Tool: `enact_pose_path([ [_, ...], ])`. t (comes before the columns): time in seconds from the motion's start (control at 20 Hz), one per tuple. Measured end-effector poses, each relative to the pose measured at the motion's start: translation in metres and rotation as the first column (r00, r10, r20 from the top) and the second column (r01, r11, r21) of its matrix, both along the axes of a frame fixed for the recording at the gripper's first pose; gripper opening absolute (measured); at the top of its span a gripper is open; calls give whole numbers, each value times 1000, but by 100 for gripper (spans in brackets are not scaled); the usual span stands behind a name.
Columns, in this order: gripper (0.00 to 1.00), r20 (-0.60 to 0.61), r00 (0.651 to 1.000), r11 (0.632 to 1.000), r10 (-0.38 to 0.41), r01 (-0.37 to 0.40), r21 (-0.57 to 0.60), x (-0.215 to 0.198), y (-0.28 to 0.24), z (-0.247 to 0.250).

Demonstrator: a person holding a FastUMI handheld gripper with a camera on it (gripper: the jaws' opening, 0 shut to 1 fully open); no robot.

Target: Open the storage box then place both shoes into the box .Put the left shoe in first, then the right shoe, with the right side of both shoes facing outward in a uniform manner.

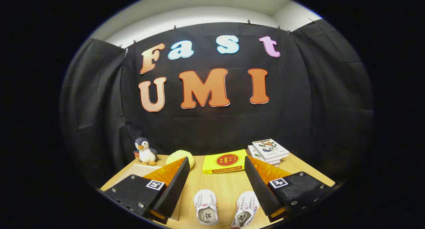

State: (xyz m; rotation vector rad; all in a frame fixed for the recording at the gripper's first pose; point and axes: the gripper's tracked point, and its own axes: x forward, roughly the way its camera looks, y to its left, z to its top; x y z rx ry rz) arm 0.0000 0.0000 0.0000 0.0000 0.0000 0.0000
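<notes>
The claw (pixel 217 164) is spread wide and holds nothing; its two fingers (pixel 176 185) angle outward above the wooden surface (pixel 225 185). Between the fingers, close in, lie two small white shoes. The left-hand shoe (pixel 206 207) lies sole side down with its opening upward, showing a printed insole and thin coloured stripes along its side. The right-hand shoe (pixel 245 213) lies just beside the right finger, slightly tilted, with red and blue stripes on its side; the two shoes are apart, not touching. Beyond the fingertips a yellow book (pixel 225 161) lies flat. A stack of white books (pixel 269 151) sits to its right. A plush penguin (pixel 145 151) stands at the far left, with a pale yellow round object (pixel 177 156) beside it, partly hidden by the left finger.
</notes>
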Motion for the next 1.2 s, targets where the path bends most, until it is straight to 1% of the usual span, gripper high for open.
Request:
enact_pose_path([
  [0.15,99,2,1000,1000,-25,25,-9,-7,-10,0],
  [0.35,98,-8,999,999,-32,32,-9,-19,-16,-4],
  [0.45,98,-8,999,999,-47,47,-17,-24,-22,-5],
  [0.9,98,-22,997,997,-71,71,-12,-44,-34,-9],
  [1.05,98,-32,997,998,-65,66,6,-48,-34,-12],
  [1.2,99,-42,996,997,-73,73,1,-52,-41,-18],
])
